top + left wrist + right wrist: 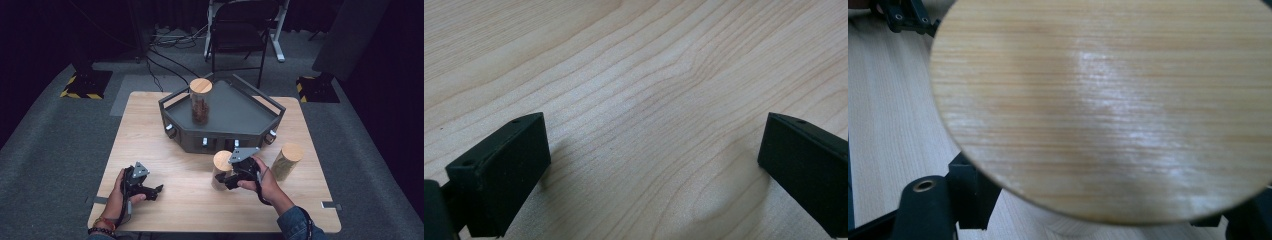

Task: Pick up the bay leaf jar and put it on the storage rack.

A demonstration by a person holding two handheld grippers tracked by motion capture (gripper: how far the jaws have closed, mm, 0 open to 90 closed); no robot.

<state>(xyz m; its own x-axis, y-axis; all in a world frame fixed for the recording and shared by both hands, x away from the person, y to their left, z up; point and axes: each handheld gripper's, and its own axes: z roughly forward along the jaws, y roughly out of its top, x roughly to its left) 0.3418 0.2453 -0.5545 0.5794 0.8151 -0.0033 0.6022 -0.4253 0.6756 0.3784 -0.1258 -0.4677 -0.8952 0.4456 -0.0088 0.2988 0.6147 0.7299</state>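
A light wooden table [165, 200] is being viewed from above, with a dark grey angular tray [235, 112] standing on its far half. On the tray's left part, a tall clear jar with a round wooden lid and brown contents [200, 100] is being kept upright.

The right gripper [231, 179] is being held at a second clear cylindrical jar with a pale wooden lid [221, 169], which is standing on the table just in front of the tray. In the right gripper view, the round wooden lid [1108, 105] is being seen from directly above at close range, and the black jaws are placed either side of the jar body beneath it; whether they are pressing on the glass cannot be told.

A third wooden-lidded jar with greenish contents [286, 161] is being left upright near the right hand, apart from the gripped-at jar.

The left gripper [155, 191] is being rested low on the near left of the table. In the left gripper view, its jaws are being held wide apart over bare wood grain [649, 100], with nothing between them.
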